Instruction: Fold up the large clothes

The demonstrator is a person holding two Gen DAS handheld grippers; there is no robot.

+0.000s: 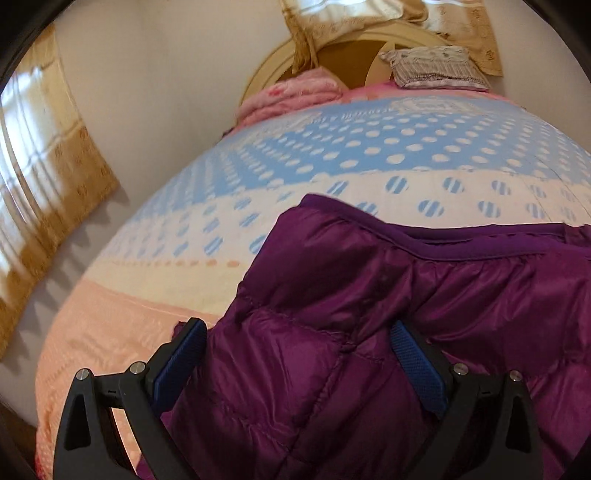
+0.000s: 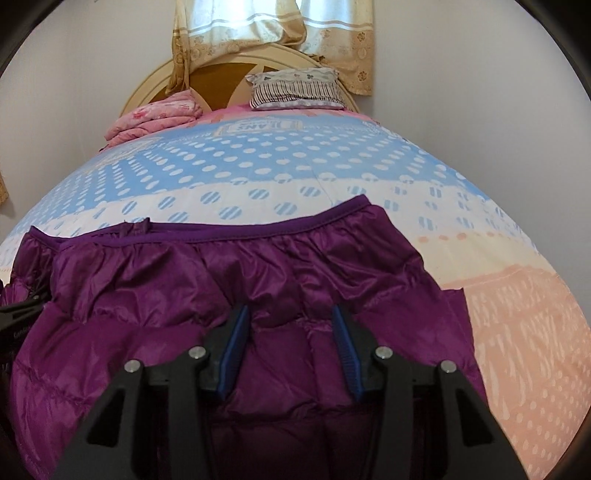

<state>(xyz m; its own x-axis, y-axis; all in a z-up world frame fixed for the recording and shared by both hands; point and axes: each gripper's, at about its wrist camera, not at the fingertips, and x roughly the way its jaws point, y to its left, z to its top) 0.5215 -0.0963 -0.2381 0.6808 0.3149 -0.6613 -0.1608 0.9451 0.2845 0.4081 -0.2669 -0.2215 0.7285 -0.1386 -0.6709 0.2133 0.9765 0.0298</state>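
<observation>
Bed (image 2: 517, 332) under both tools, dotted blue and peach cover. My right hand-held gripper (image 2: 291, 347) hangs just over the purple puffer jacket (image 2: 155, 295), fingers apart, pads clear of the cloth. My left hand-held gripper (image 1: 295, 365) stands spread wide astride a jacket fold, not pinching it. Beyond the jacket hem: bare cover, then pink blanket (image 2: 155, 118), striped pillow (image 2: 295, 90), headboard (image 2: 236, 70), curtain (image 2: 273, 26).

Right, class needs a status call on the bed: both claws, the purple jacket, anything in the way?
Left claw open over purple puffer jacket. Right claw open, jacket under it, nothing gripped. Jacket lies spread on the polka-dot bedspread. Nothing in the way.
</observation>
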